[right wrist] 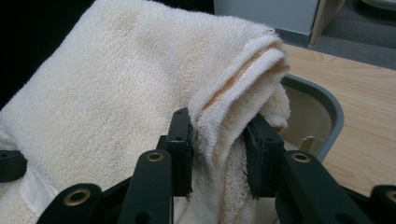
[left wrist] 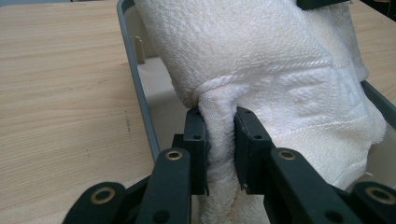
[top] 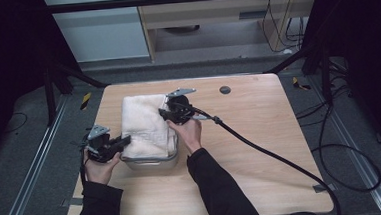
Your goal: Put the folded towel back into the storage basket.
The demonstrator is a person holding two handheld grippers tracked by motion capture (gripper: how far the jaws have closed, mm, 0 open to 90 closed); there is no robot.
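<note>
Folded cream towel [top: 144, 125] draped over a grey metal tub [top: 154, 163] near the middle-left of the wooden tabletop [top: 260, 133], bulk of it resting on top and not yet settled inside. Long axis running from the person's side toward the far edge of the tabletop.

Left hand-held gripper [top: 123, 140] at the near left corner, pinching a bunched fold of the towel [left wrist: 261, 70]; in the left gripper view, black pads pressed on the cloth from both sides, just inside the tub's grey rim [left wrist: 140, 98]. Right hand-held gripper [top: 165, 114] on the opposite long edge, farther from the person, clamped on a doubled hem of the towel [right wrist: 121, 84]; in the right gripper view, the curved tub wall [right wrist: 334, 116] just behind and below the pinched layers.

Towel thus spanned between the two grips, lying to the right of the left one and to the left of the right one. Probably being lowered into the tub. Next move likely a joint drop of both corners inside the rim, with the left grip already closest to the wall and the right edge hanging slightly past it.
</note>
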